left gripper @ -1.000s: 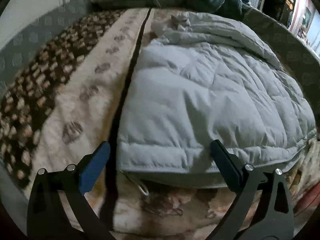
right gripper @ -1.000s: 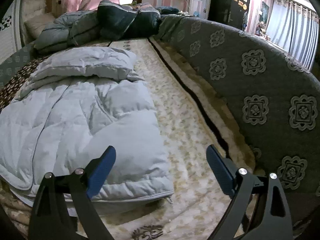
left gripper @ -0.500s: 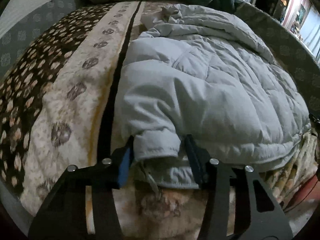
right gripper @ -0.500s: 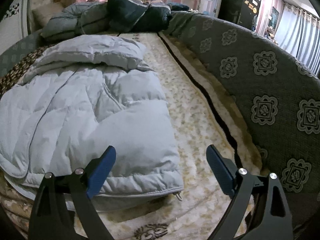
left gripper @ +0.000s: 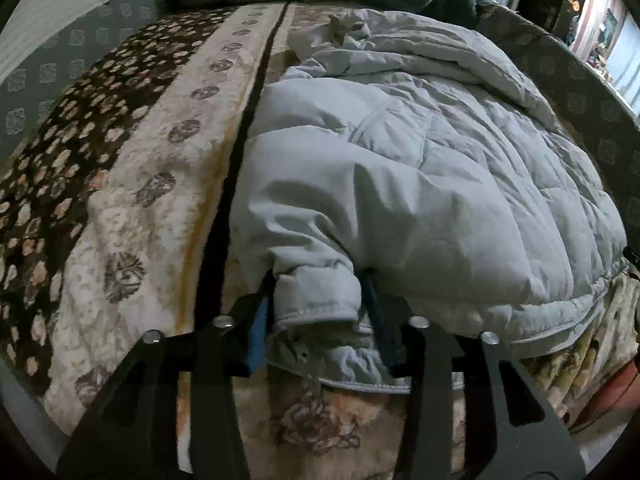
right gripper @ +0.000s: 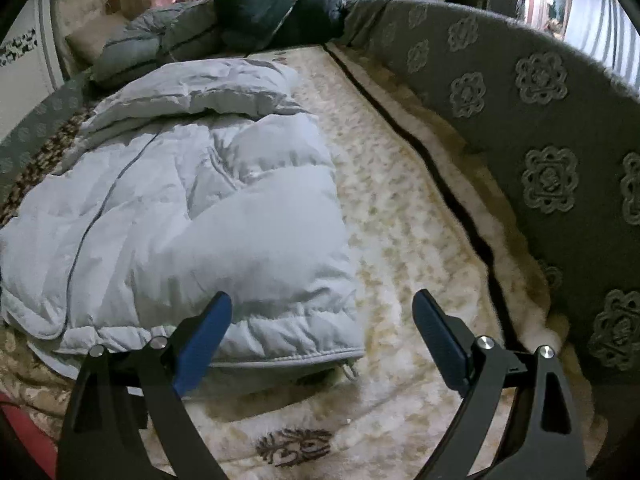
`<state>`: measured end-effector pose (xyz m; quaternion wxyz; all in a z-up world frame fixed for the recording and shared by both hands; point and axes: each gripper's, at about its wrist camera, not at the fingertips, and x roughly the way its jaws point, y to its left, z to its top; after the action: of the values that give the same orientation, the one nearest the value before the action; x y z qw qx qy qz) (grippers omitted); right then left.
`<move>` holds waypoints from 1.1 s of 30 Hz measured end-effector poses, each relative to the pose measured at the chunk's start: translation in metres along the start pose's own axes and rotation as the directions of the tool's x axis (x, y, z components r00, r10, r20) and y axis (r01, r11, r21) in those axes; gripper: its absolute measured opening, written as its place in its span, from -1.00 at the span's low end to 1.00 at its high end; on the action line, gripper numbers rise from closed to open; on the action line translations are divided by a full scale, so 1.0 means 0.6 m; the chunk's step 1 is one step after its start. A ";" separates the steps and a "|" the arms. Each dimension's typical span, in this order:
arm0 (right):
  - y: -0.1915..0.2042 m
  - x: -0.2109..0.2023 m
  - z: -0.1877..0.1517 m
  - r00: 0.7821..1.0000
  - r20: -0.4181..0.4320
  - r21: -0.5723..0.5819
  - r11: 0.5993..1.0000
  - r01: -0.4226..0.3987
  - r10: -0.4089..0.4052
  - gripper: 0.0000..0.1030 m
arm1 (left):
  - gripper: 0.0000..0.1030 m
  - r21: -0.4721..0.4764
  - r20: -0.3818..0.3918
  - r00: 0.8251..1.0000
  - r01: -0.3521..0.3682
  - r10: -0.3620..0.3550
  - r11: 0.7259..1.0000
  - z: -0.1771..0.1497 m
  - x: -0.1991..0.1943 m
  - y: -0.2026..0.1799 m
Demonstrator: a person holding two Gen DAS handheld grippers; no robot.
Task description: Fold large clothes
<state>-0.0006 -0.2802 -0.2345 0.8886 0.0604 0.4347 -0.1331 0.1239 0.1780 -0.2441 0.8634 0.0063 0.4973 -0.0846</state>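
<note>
A pale grey puffer jacket (left gripper: 420, 184) lies spread on a patterned bed blanket (left gripper: 132, 208). My left gripper (left gripper: 316, 320) has its blue pads pressed on a bunched fold of the jacket's near left hem, and its jaws are opening slightly with the fabric still between them. In the right wrist view the same jacket (right gripper: 200, 220) fills the left half. My right gripper (right gripper: 322, 304) stands wide open just above the jacket's near right corner, its left finger (right gripper: 204, 336) over the hem, nothing gripped. A zipper pull (right gripper: 350, 370) hangs at that corner.
A heap of dark and grey bedding (right gripper: 256, 16) lies at the far end of the bed. A grey padded wall with flower motifs (right gripper: 548, 184) curves along the right side. Cream blanket (right gripper: 400, 216) shows between jacket and wall.
My left gripper went from wide open to clamped on the jacket's near left hem. My right gripper sank lower and closer to the jacket's near right corner, still open.
</note>
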 end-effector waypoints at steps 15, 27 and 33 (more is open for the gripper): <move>0.009 0.051 -0.012 0.974 -0.089 0.042 0.977 -0.207 0.210 -0.27 | 0.76 0.019 0.070 0.996 -0.050 0.049 0.999 -0.003 -0.049 -0.002; 0.028 0.002 0.027 0.988 0.031 -0.031 0.988 -0.153 0.154 -0.58 | 0.78 -0.047 0.013 0.999 -0.037 0.037 0.998 -0.010 -0.021 0.032; 0.036 -0.024 0.075 0.985 0.101 -0.063 0.989 -0.130 0.136 -0.59 | 0.45 -0.060 -0.042 0.997 0.065 -0.068 0.996 -0.017 -0.004 0.033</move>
<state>0.0308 -0.2667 -0.1956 0.9186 0.0571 0.3858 -0.0641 0.1171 0.1987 -0.2485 0.8489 -0.0336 0.5182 -0.0986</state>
